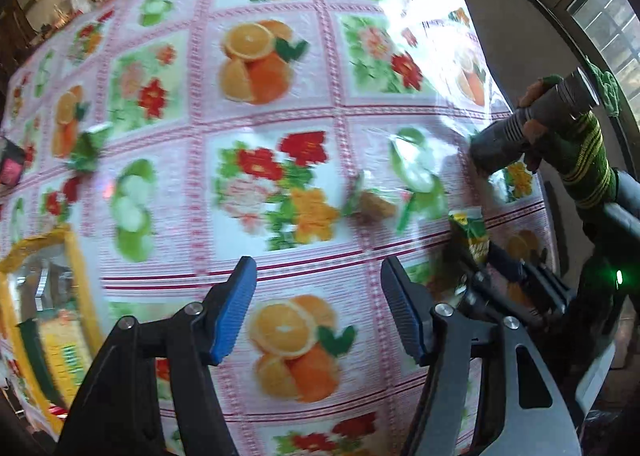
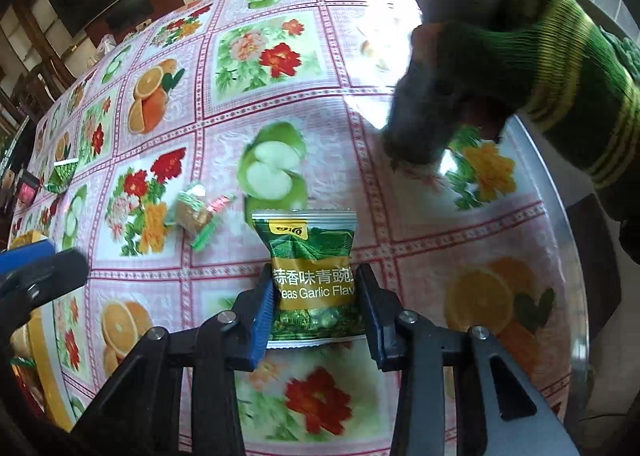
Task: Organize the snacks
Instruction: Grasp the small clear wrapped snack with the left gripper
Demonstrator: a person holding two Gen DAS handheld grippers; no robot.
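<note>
A green garlic-pea packet (image 2: 308,240) lies on the fruit-and-flower tablecloth (image 2: 280,104). My right gripper (image 2: 314,276) is shut on it, one blue pad against each side. The left wrist view shows the same packet (image 1: 472,236) at the right, in that gripper. My left gripper (image 1: 318,268) hangs open over a bare stretch of cloth, nothing between its pads. A small brown snack in a clear wrapper with green ends (image 2: 196,216) lies left of the pea packet. A yellow-rimmed basket (image 1: 76,256) with snacks inside sits at the lower left of the left wrist view.
Another green packet (image 2: 60,176) and a dark pink one (image 2: 26,190) lie far left near the table edge. A hand in a green striped sleeve (image 2: 540,68) grips a dark handle (image 1: 532,124) at the right. The table's right edge runs along a window wall.
</note>
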